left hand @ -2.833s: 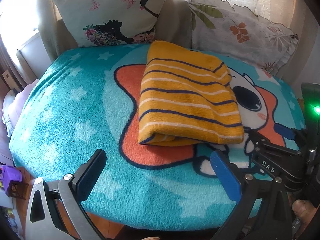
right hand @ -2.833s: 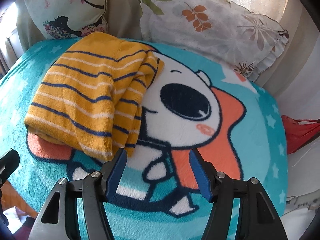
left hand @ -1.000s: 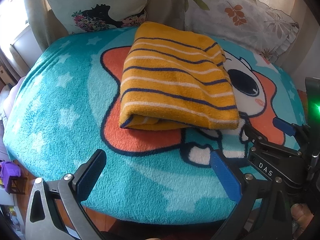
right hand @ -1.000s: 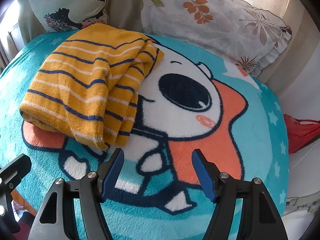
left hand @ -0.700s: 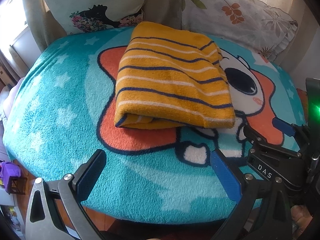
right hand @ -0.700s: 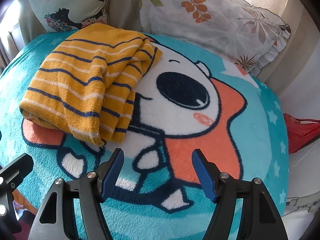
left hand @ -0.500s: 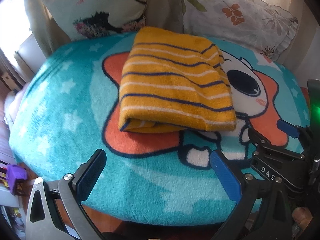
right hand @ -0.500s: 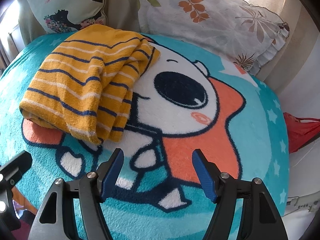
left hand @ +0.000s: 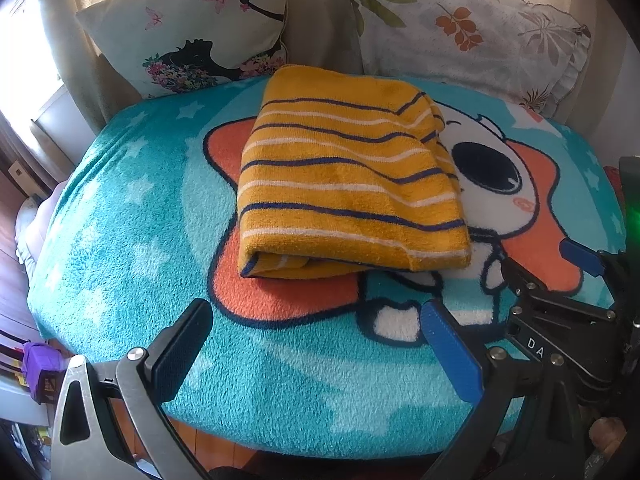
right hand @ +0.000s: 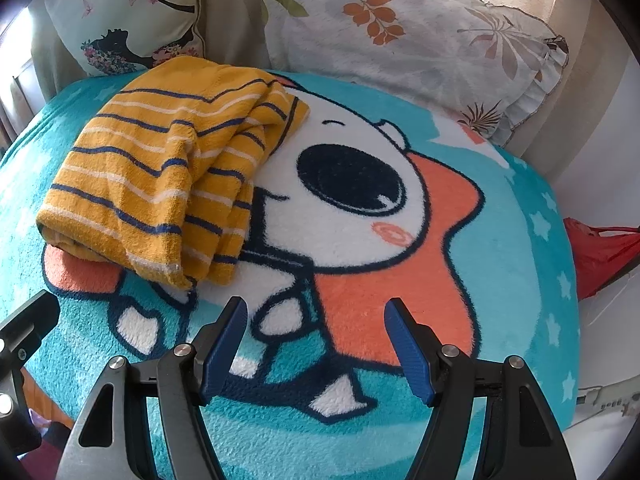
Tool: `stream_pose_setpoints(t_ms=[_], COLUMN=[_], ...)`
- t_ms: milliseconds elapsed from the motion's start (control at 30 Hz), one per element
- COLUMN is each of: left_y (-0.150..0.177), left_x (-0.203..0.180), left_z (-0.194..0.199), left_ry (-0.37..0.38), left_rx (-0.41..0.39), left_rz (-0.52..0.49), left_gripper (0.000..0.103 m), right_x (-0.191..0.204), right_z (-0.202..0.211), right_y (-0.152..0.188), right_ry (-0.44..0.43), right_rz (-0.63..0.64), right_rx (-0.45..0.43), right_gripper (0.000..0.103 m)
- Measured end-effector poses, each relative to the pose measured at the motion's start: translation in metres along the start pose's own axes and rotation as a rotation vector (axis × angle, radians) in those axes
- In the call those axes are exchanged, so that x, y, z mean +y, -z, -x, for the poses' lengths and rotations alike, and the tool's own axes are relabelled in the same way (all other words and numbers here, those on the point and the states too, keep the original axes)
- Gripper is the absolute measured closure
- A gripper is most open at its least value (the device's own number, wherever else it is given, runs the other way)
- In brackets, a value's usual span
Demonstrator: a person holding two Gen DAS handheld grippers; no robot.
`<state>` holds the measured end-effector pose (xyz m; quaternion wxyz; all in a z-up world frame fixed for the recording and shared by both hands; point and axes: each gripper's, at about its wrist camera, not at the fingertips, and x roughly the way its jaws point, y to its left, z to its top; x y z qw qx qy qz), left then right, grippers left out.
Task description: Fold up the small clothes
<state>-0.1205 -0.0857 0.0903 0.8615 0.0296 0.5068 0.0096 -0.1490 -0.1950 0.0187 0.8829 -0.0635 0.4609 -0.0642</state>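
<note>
Compared with a moment ago, the left gripper is sitting slightly farther back, jaws released, while the folded yellow striped garment is lying on the teal blanket. From the right wrist, the right gripper is hovering with jaws released, near the garment's corner.

This is a home, most likely a bedroom or a child's sleeping corner. A soft bed is covered by a fluffy turquoise blanket printed with white stars and a cartoon figure. Two cushions lean at its far side: one with a black silhouette and butterflies, one with orange and green leaves and a frilled edge. Behind them hangs a beige curtain with daylight coming through. A folded yellow striped garment lies on the blanket. A wooden floor shows beside the bed, and a red bag lies at the other side
</note>
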Motion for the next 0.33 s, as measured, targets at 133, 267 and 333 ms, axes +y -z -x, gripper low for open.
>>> stream_pose_setpoints(t_ms=[133,267,333], left_y=[-0.002,-0.005,-0.006], left_x=[0.003,0.008,0.011], left_z=[-0.003,-0.005,-0.008], left_ry=[0.006,0.017,0.023], left_rx=[0.004,0.001,0.006], left_rz=[-0.003,-0.009,-0.012], left_gripper=[0.0,0.0,0.0], right_x=[0.005,0.01,0.012], right_z=[0.0,-0.002,-0.004], right_y=[-0.001,-0.005,-0.007], right_ry=[0.004,0.004,0.002], right_rz=[0.002,-0.002,-0.004], right_rx=[0.0,0.006,0.01], right_gripper=[0.028,0.028,0.028])
